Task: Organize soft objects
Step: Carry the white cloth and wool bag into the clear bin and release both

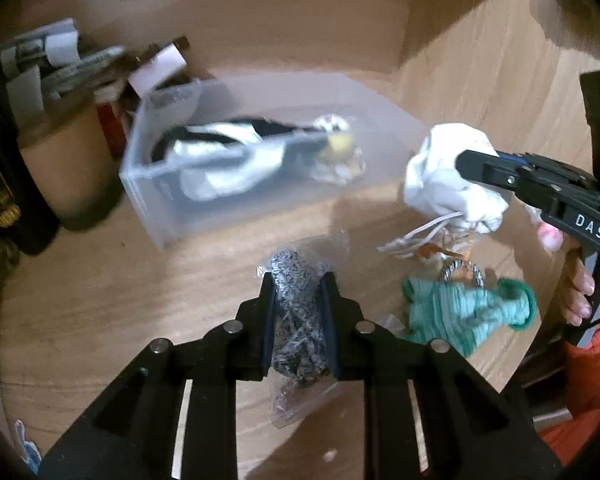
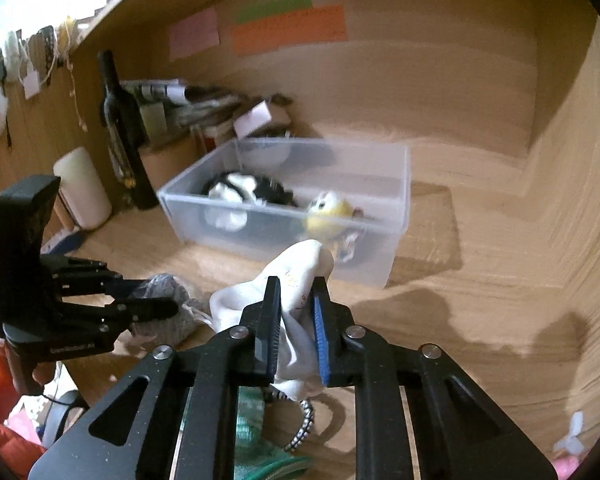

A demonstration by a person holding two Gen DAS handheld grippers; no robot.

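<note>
Sorting progress: the job is judged partly done, with some soft things already binned and several left outside.
Clear plastic bin (image 2: 396, 184): taken as the landmark; it is set on the wooden surface (image 2: 480, 280) toward the back wall.
Black-and-white fabric (image 2: 240, 192): lain inside the bin, at its left half, so it is counted as finished.
Yellow plush toy (image 2: 328, 210): seen inside the bin, against the near wall; also counted as finished.
White cloth (image 2: 300, 276): held up in front of the bin's near wall, not yet over the rim.
Right gripper (image 2: 296, 312): its fingers are drawn narrow and clamped on the white cloth.
Grey knit item in a clear bag (image 1: 296, 312): held in front of the bin, further from it than the white cloth.
Left gripper (image 1: 298, 308): its fingers are pressed in on the bagged grey knit.
Green knit piece (image 1: 460, 312): left on the surface in front of the bin, to its right, not yet gripped.
Beaded band (image 2: 304, 424): lain beside the green piece, furthest forward of the bin; untouched.
Remaining work: two held items are judged ready for dropping in, then the green piece.
</note>
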